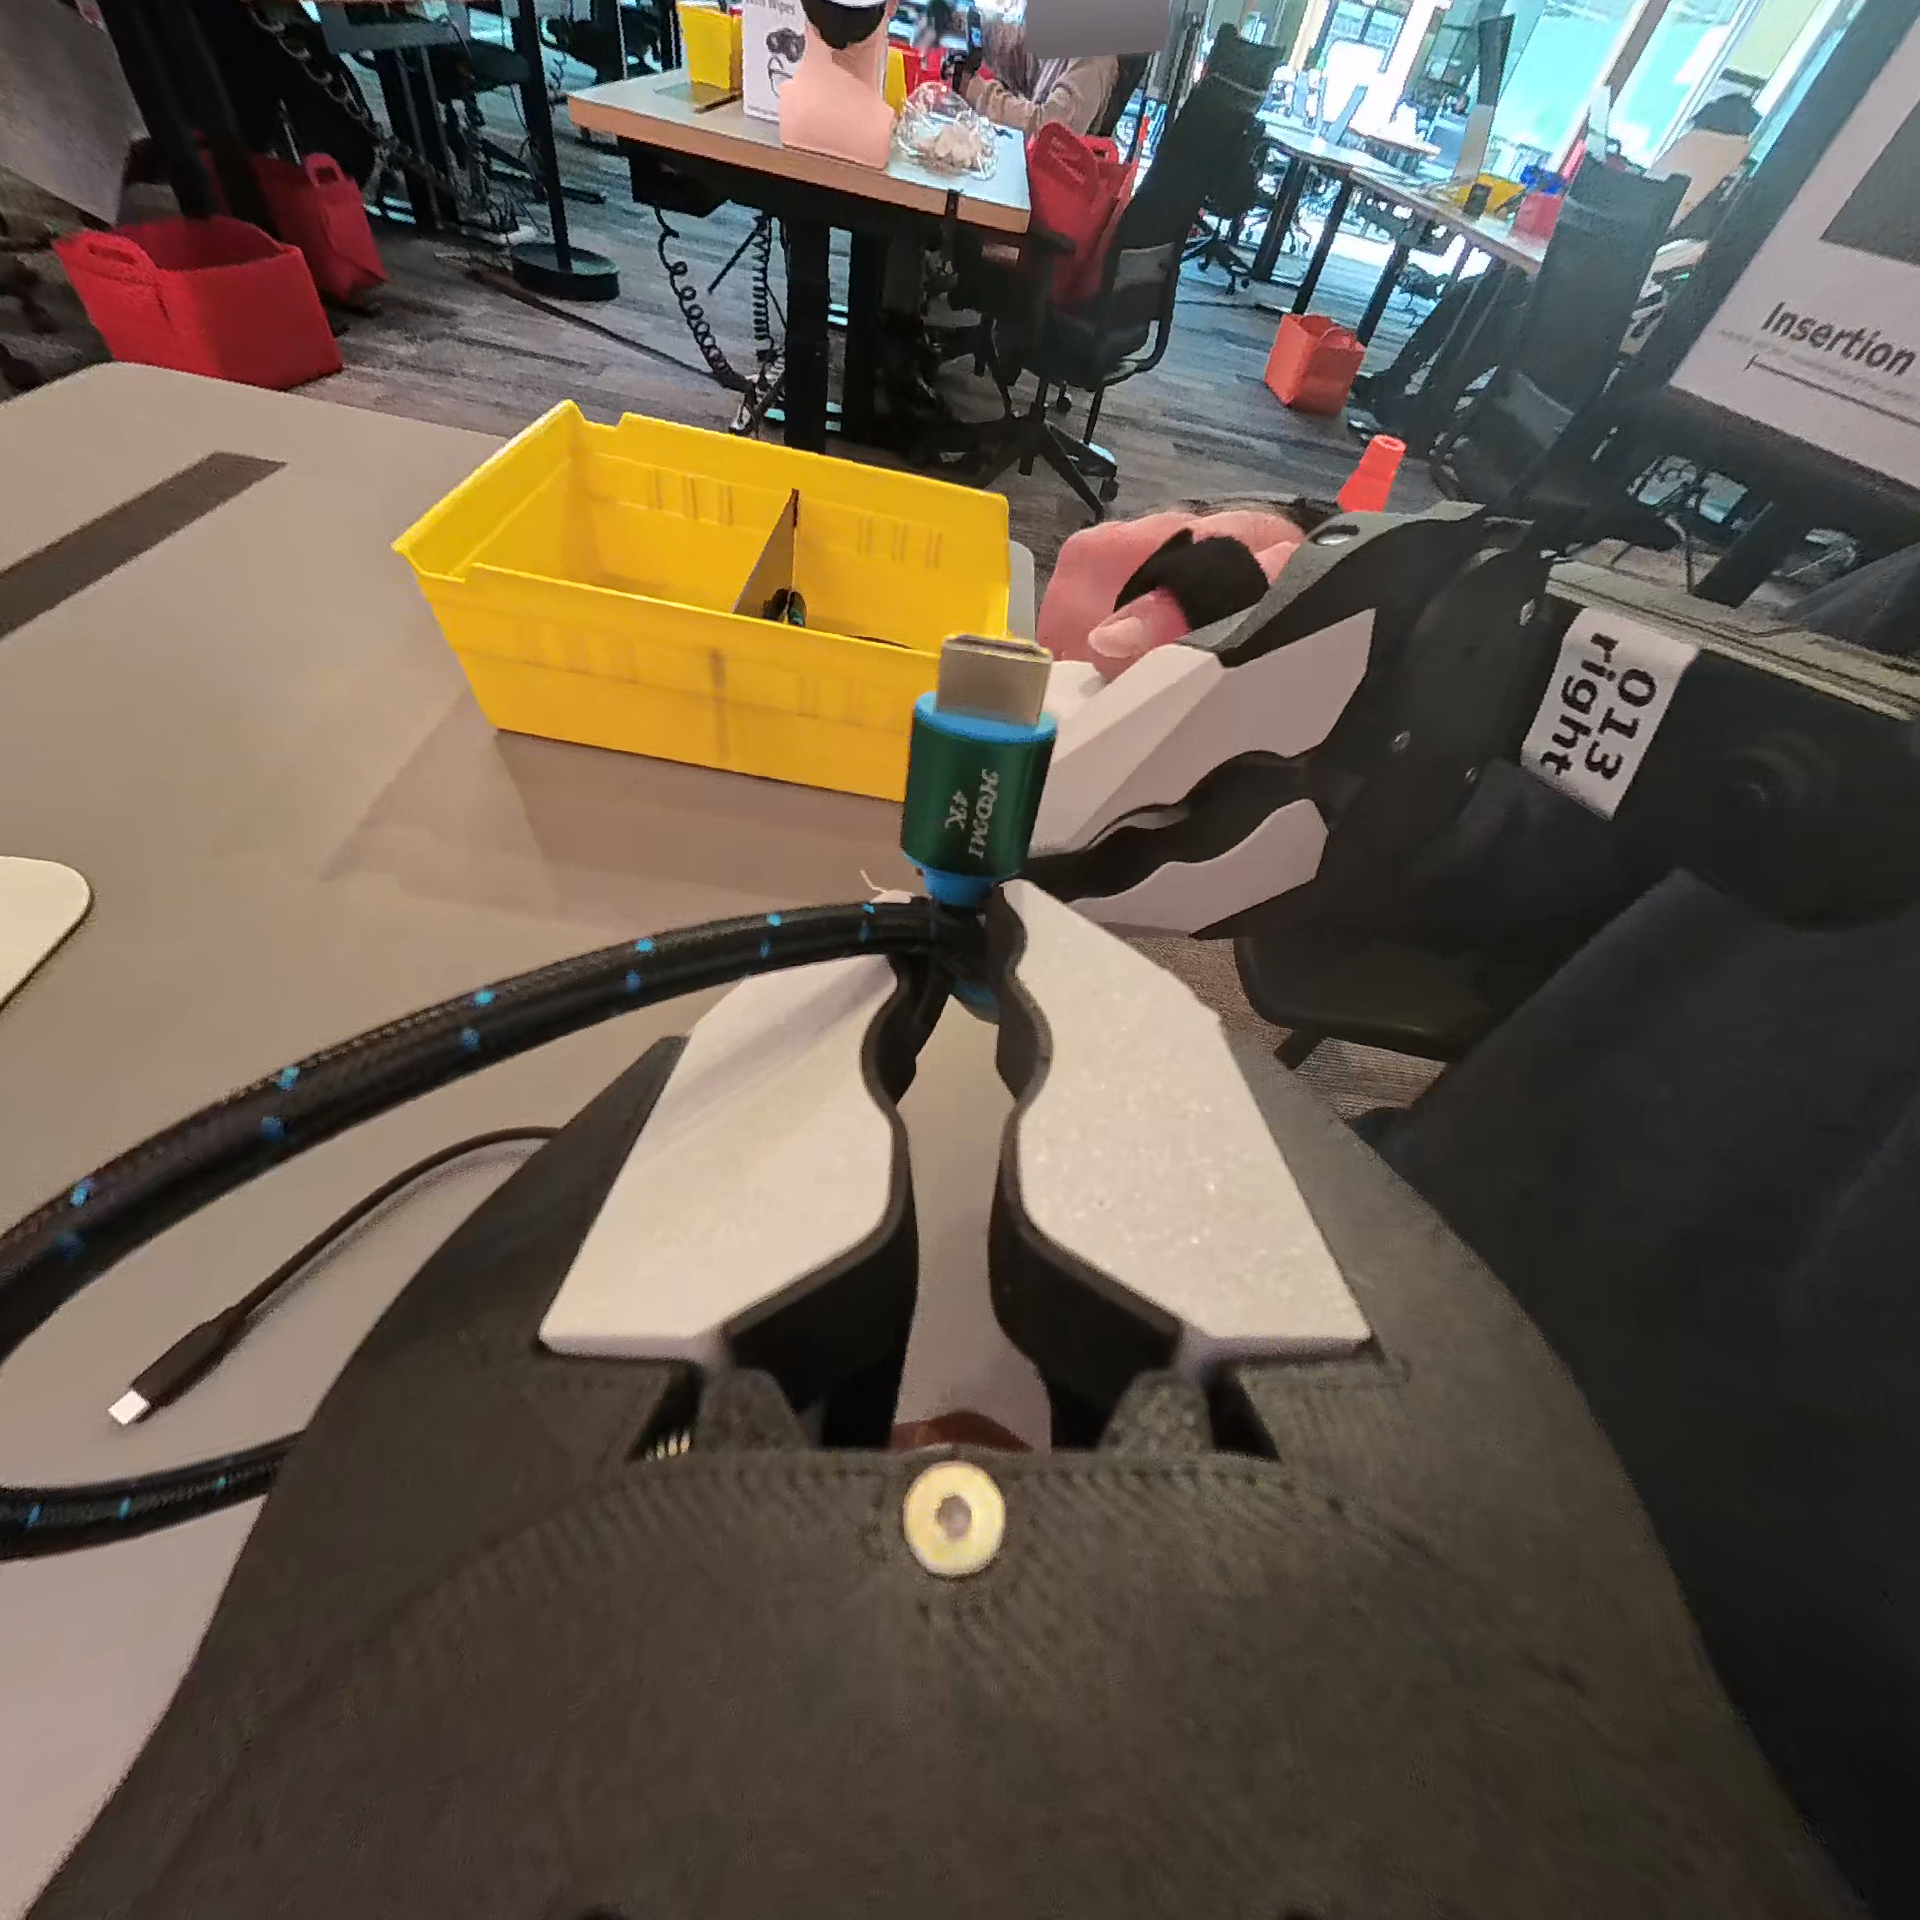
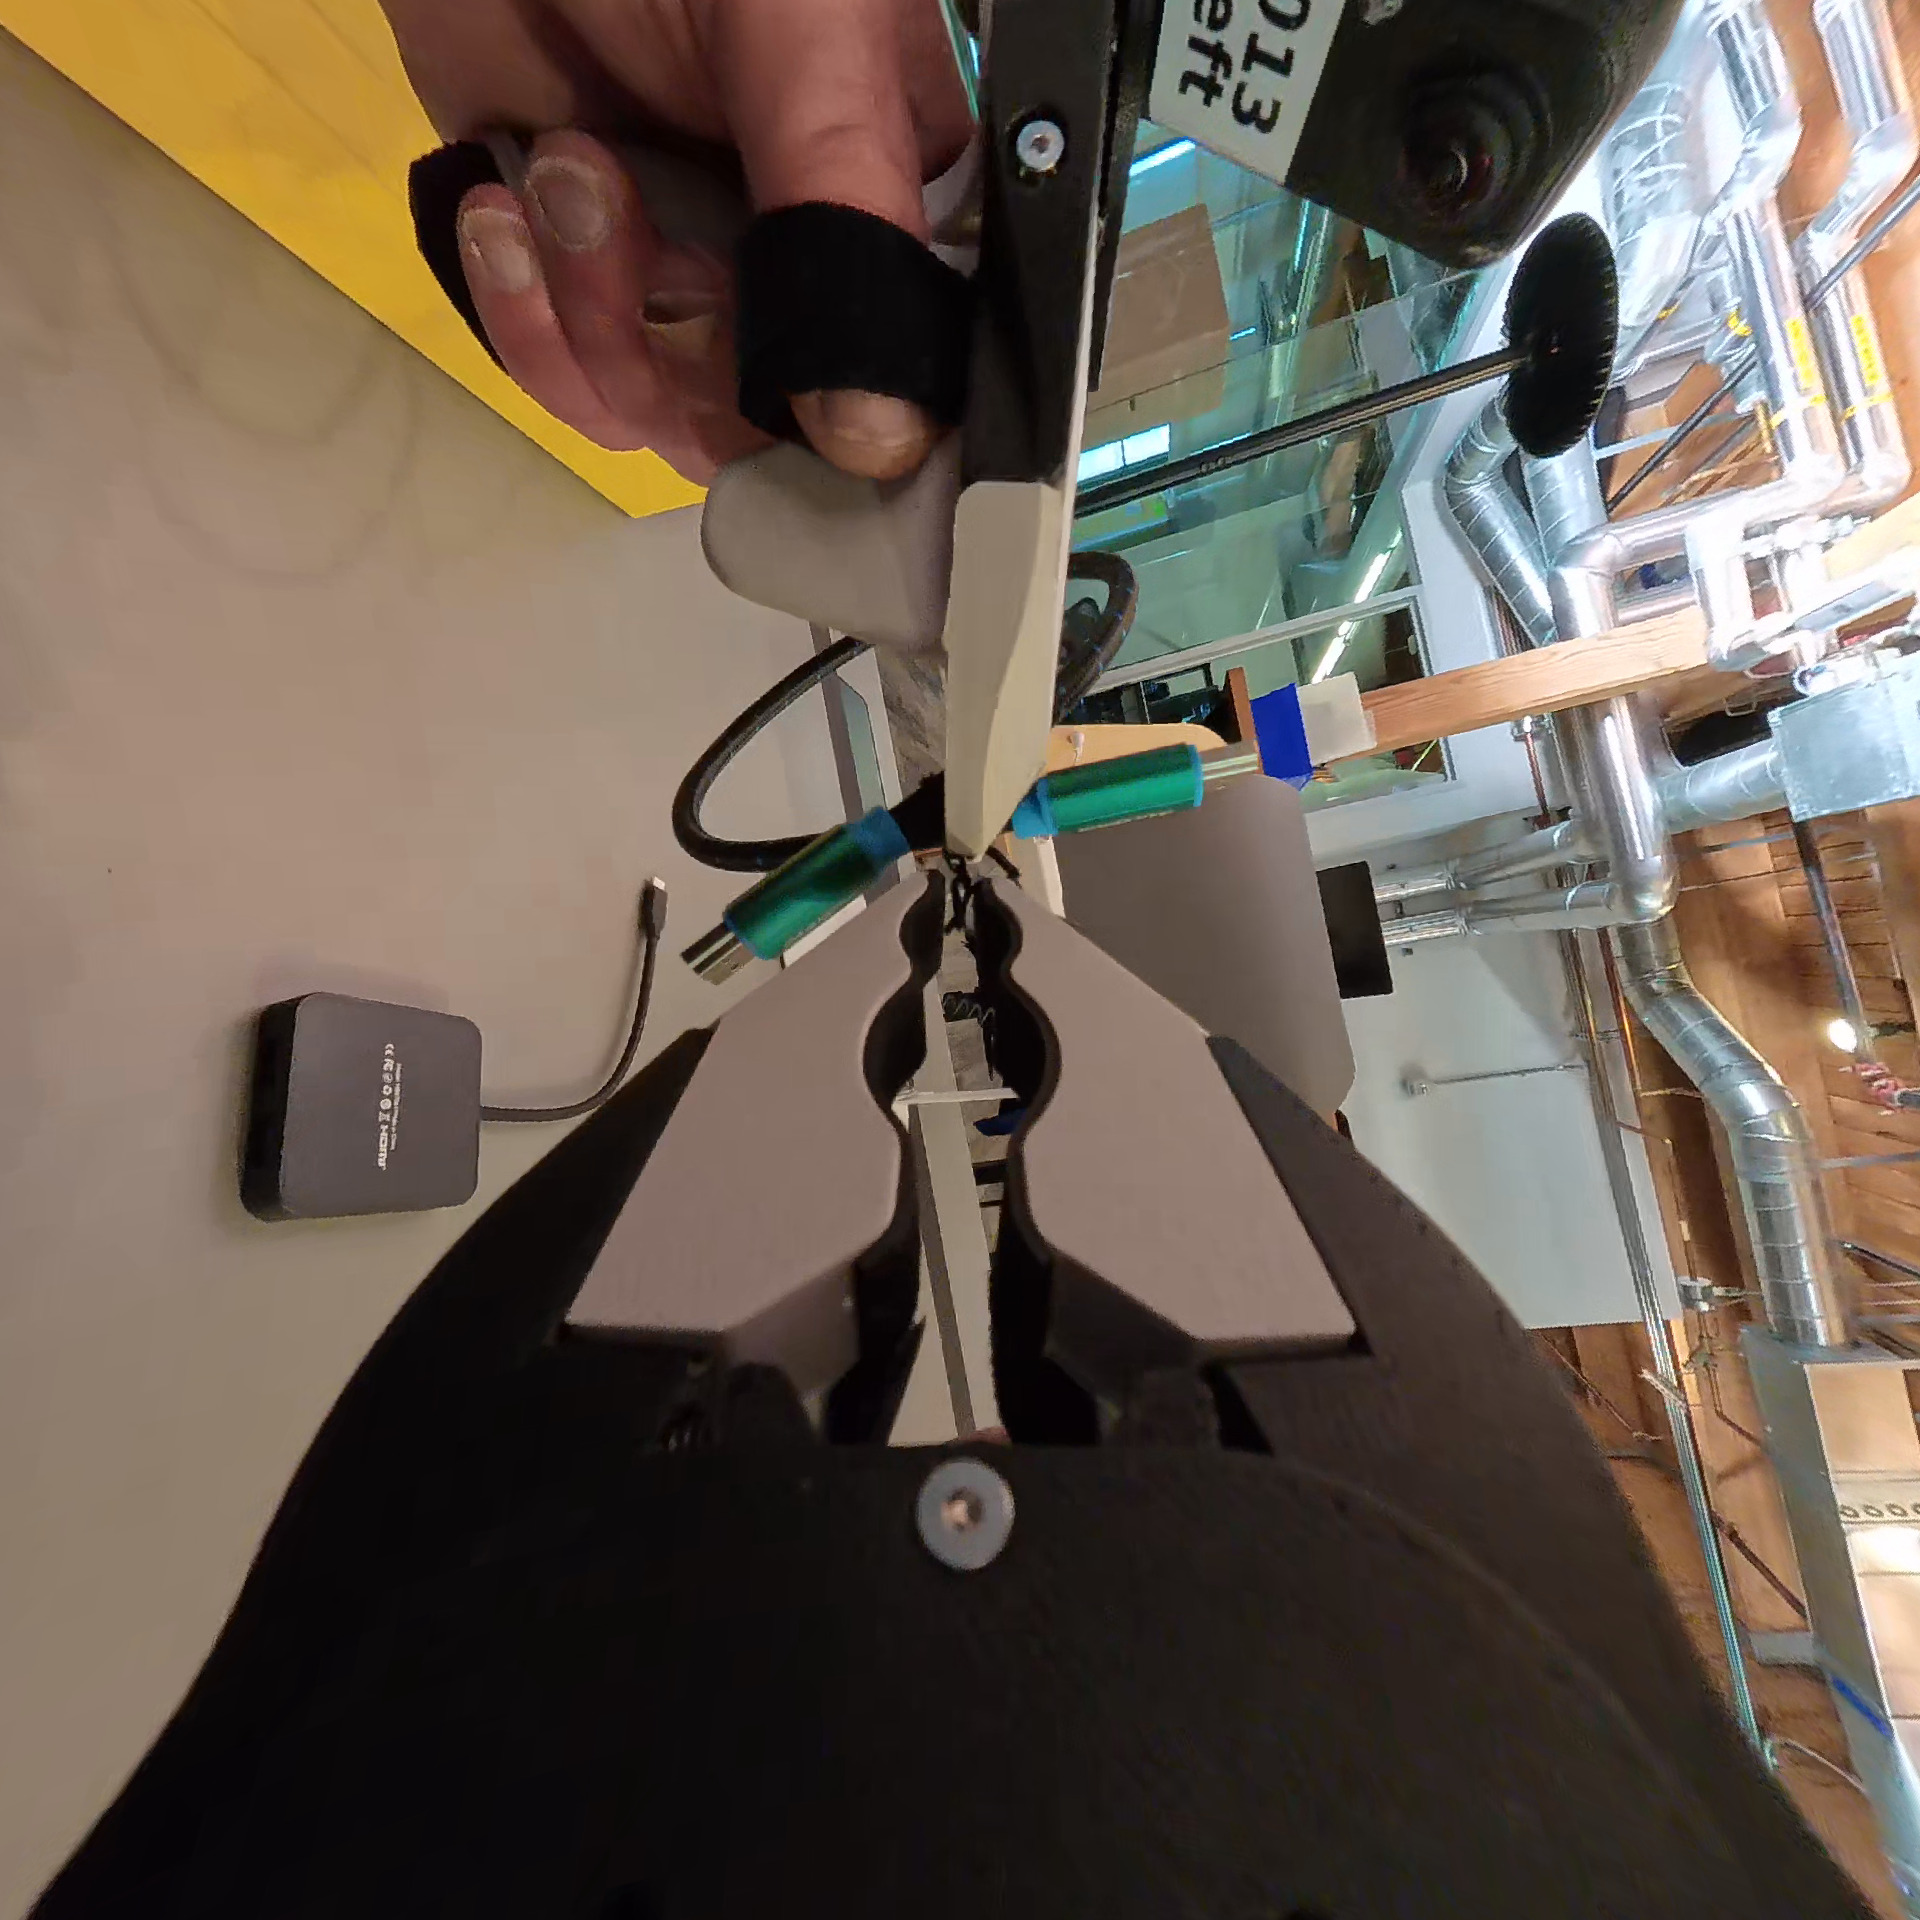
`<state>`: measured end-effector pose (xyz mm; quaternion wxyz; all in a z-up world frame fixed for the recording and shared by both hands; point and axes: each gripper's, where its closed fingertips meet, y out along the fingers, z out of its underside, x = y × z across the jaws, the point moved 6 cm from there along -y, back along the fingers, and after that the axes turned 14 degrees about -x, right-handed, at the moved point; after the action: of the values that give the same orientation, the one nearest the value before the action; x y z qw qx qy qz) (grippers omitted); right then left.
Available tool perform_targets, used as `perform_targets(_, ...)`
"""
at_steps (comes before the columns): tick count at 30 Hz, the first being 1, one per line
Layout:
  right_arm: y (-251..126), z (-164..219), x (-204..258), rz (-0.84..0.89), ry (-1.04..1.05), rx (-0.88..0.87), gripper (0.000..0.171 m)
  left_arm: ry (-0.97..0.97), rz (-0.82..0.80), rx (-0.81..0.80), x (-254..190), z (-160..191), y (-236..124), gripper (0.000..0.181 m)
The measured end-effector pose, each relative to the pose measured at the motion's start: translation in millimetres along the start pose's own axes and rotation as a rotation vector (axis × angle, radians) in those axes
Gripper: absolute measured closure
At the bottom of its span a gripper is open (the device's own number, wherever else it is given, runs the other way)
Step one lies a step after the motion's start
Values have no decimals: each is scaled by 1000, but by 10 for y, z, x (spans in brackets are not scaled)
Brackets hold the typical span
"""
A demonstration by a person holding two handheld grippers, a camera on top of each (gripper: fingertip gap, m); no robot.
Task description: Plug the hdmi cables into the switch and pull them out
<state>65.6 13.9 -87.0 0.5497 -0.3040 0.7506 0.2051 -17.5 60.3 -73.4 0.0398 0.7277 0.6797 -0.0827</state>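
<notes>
Left gripper [image 1: 971, 935] pinching braided black HDMI cable [image 1: 436, 1029] below its green metallic plug [image 1: 977, 774] (upright) | right gripper [image 2: 961, 883] tips pressed together on black tie | flat grey switch [image 2: 364, 1107] on bench [image 2: 260, 727] | yellow plastic bin [image 1: 665, 613]

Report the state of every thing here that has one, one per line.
Left tool, shut on cable bundle.
Right tool, nearly shut; grip unclear.
HDMI plugs, both unplugged.
Switch, lying flat, no HDMI connected.
Yellow bin, open.
</notes>
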Motion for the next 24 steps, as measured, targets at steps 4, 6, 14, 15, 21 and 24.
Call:
perform_targets(4, 4, 9, 6, -12, 18, 3, 171, -22, 4, 8, 2, 17, 1, 171)
perform_targets(6, 13, 23, 20, -31, 65, 7, 171, -10, -3, 13, 6, 22, 0, 171)
perform_targets(14, -19, 155, -82, -90, 777, -150, 171, 144, -41, 2, -43, -5, 23, 171)
perform_targets(15, -22, 184, -91, -110, 916, -187, 171, 182, -50, 6, -56, -5, 29, 171)
perform_targets(21, -22, 359, -44, -306, 1723, -412, 171, 383, -87, 26, -128, 4, 59, 171)
perform_targets(24, -27, 393, 20, -411, 2066, -554, 171, 474, -92, 28, -177, 10, 71, 171)
